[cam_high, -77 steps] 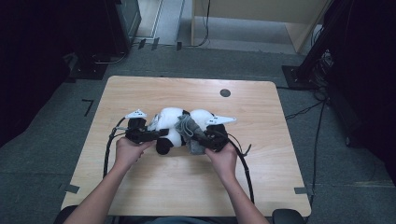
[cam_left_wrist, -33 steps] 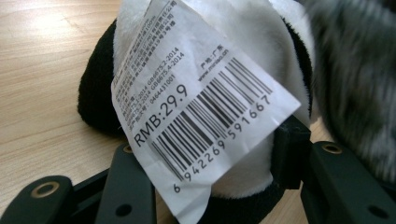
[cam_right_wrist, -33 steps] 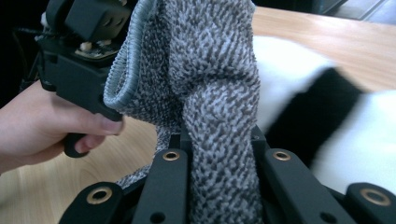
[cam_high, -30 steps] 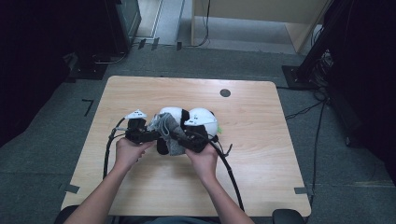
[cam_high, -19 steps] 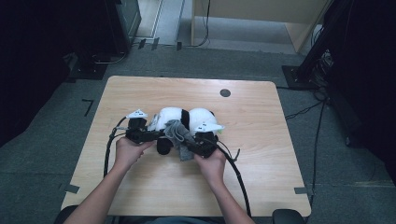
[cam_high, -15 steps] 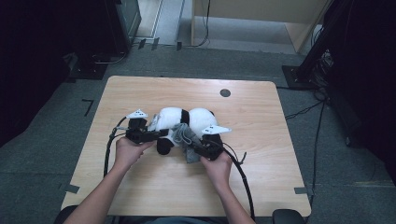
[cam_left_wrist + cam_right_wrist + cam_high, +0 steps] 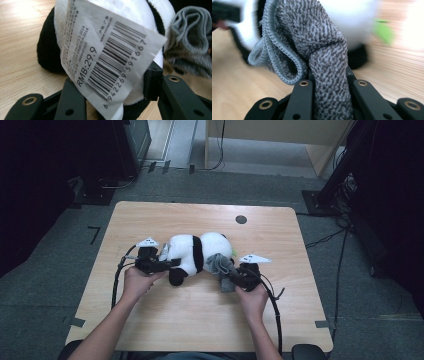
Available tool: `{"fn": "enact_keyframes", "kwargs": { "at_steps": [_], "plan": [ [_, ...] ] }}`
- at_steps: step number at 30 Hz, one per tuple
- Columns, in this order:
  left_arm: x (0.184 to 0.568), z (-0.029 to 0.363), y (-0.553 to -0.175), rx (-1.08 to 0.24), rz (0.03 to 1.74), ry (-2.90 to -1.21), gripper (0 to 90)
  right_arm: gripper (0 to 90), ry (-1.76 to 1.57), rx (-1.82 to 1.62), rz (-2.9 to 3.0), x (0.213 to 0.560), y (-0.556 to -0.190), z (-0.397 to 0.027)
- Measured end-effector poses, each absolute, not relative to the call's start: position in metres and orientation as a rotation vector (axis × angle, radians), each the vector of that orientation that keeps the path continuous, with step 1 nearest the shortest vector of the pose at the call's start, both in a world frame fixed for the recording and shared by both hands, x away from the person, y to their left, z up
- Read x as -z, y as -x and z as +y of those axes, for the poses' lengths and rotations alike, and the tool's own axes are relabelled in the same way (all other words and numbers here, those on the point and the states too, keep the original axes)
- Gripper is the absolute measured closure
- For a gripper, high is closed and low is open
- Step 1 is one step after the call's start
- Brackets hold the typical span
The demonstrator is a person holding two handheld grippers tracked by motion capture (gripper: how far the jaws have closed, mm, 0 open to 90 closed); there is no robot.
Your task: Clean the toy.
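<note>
Left tongs (image 7: pixel 161 265) clamp the panda toy (image 7: pixel 197 252), right tongs (image 7: pixel 231 281) pinch the grey sock (image 7: pixel 219 264) beside it; sock not yet on the toy.

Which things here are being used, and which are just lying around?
In use:
- panda, held by the left tool
- grey sock, pinched in the right tool
- paper tag on the panda

Lying about:
- table, which has a round hole
- black stand on the floor
</note>
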State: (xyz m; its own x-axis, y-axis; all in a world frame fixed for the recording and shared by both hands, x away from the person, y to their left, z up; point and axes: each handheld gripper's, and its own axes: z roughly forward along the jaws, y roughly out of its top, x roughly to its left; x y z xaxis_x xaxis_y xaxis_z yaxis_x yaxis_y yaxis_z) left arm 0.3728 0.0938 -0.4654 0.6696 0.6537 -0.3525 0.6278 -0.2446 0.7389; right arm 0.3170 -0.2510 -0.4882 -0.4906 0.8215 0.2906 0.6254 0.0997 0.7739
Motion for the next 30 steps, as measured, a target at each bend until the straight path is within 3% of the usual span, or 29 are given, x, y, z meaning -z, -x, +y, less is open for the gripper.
{"fn": "enact_keyframes", "kwargs": {
  "at_steps": [8,13,18,30],
  "plan": [
    [0.466,0.095,-0.374,-0.019,1.007,-1.929,56.4,78.7,-1.558,-1.273,2.068,0.495,-0.318,-0.274],
    [0.465,0.096,-0.375,-0.01,1.02,-1.916,56.3,78.9,-1.46,-1.398,2.018,0.473,-0.304,-0.269],
    [0.463,0.095,-0.375,-0.007,1.027,-1.918,56.2,78.9,-1.325,-1.487,2.083,0.454,-0.297,-0.233],
    [0.464,0.095,-0.374,-0.005,1.036,-1.911,56.2,78.9,-1.156,-1.5,2.299,0.468,-0.311,-0.135]
  ]
}}
